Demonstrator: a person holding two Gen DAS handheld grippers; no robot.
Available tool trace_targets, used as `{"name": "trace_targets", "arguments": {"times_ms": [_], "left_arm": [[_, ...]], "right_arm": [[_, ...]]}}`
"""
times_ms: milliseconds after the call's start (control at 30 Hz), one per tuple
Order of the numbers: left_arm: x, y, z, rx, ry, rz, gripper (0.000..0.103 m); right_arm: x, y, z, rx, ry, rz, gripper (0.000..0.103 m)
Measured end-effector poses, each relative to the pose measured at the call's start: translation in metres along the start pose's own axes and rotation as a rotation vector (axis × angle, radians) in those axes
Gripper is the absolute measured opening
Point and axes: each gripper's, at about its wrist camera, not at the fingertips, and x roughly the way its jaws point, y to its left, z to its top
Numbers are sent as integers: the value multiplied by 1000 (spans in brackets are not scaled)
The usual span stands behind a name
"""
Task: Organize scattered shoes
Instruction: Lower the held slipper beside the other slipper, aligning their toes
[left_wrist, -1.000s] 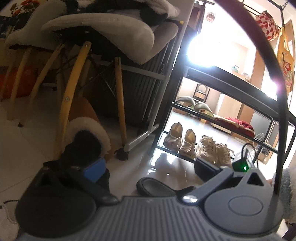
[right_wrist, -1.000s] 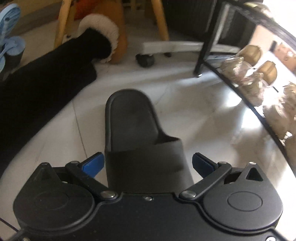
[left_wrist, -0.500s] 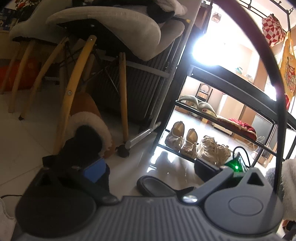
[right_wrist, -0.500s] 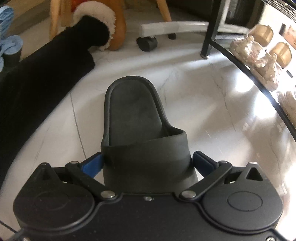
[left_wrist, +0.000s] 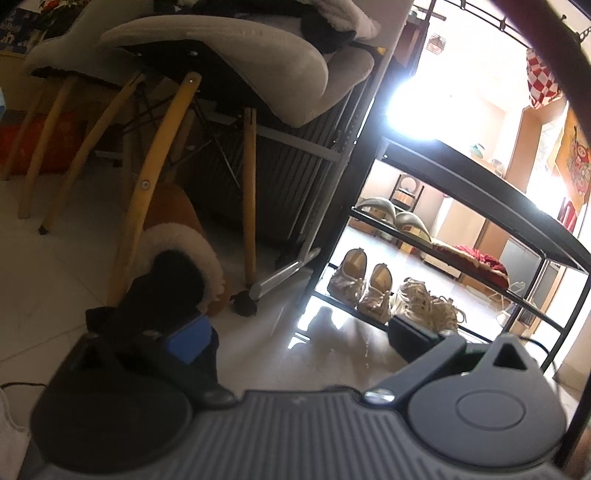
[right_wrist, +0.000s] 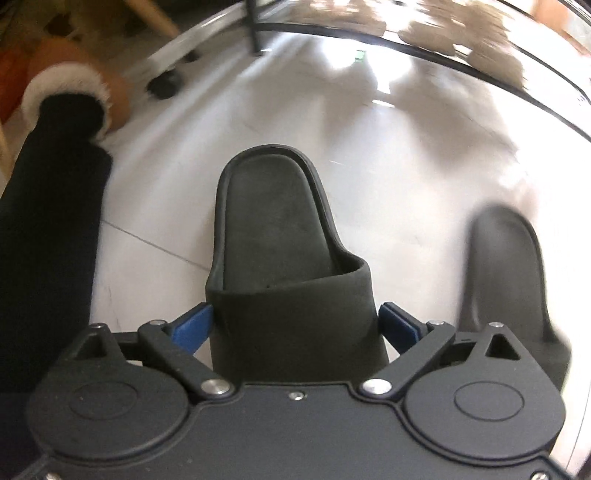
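Note:
A black slide slipper (right_wrist: 273, 229) lies lengthwise between the jaws of my right gripper (right_wrist: 295, 317), heel end away from me. The jaws are closing, and both blue pads (right_wrist: 192, 325) press the sides of its strap. Its mate, a second black slipper (right_wrist: 506, 258), lies blurred on the pale floor to the right. My left gripper (left_wrist: 299, 338) is open and holds nothing, facing the black shoe rack (left_wrist: 480, 177). Beige shoes (left_wrist: 365, 288) and laced sneakers (left_wrist: 424, 302) stand on the rack's lowest shelf.
A person's black trouser leg (right_wrist: 48, 221) in a tan fur-lined boot (left_wrist: 177, 251) stands at the left. Behind it are wooden chair legs (left_wrist: 151, 199) and a castor (left_wrist: 243, 306). More shoes (left_wrist: 391, 214) sit on the rack's middle shelf.
My right gripper has rolled and swung sideways with the black slipper between its jaws; the second slipper came into its view. The slipper has gone from the left view.

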Motion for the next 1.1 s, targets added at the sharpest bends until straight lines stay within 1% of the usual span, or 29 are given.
{"name": "trace_targets", "arguments": {"times_ms": [67, 133, 167, 233, 333, 367, 433, 500, 567, 633, 667, 700, 767, 800, 867, 933, 1033, 1067, 1100], "left_arm": [[-1, 0, 0, -1, -1, -4, 103], [-2, 1, -1, -1, -3, -7, 103], [-2, 1, -1, -1, -4, -9, 103], [-3, 1, -1, -2, -5, -12, 103], [-4, 1, -2, -1, -8, -14, 103], [-4, 1, -2, -2, -7, -14, 103], [-4, 0, -3, -1, -4, -14, 103], [-3, -2, -3, 12, 0, -14, 103], [-4, -3, -3, 20, 0, -16, 103], [-4, -3, -4, 23, 3, -21, 103], [-4, -3, -4, 23, 5, -21, 103], [-2, -4, -5, 21, 11, -22, 103], [0, -4, -5, 19, 19, -23, 103], [1, -5, -6, 20, 23, -25, 103], [2, -8, -7, 33, 27, -25, 103], [3, -11, -8, 49, 29, -24, 103], [3, -16, -10, 86, 30, -19, 103], [3, -18, -11, 95, 31, -19, 103], [4, -19, -12, 105, 32, -20, 103]], "right_arm": [[-6, -6, -11, 47, -25, -17, 95], [-16, -17, -23, 133, -46, -38, 93], [-18, -20, -25, 157, -46, -45, 92], [-24, -34, -31, 249, -36, -62, 91], [-28, -50, -36, 330, -26, -76, 91], [-28, -53, -35, 338, -27, -76, 91], [-26, -59, -36, 370, -24, -64, 96], [-23, -65, -36, 425, -1, -29, 96], [-35, -71, -36, 446, -56, 12, 96], [-58, -87, -33, 477, -152, 111, 98], [-64, -93, -30, 484, -177, 132, 100], [-76, -108, -28, 493, -235, 166, 102], [-88, -129, -29, 492, -299, 189, 103], [-91, -140, -30, 489, -313, 184, 103], [-87, -161, -35, 476, -298, 123, 100], [-78, -179, -42, 489, -281, 74, 93], [-65, -190, -49, 520, -274, 35, 94], [-64, -190, -53, 514, -271, 28, 95], [-59, -187, -53, 472, -259, 13, 97]]}}
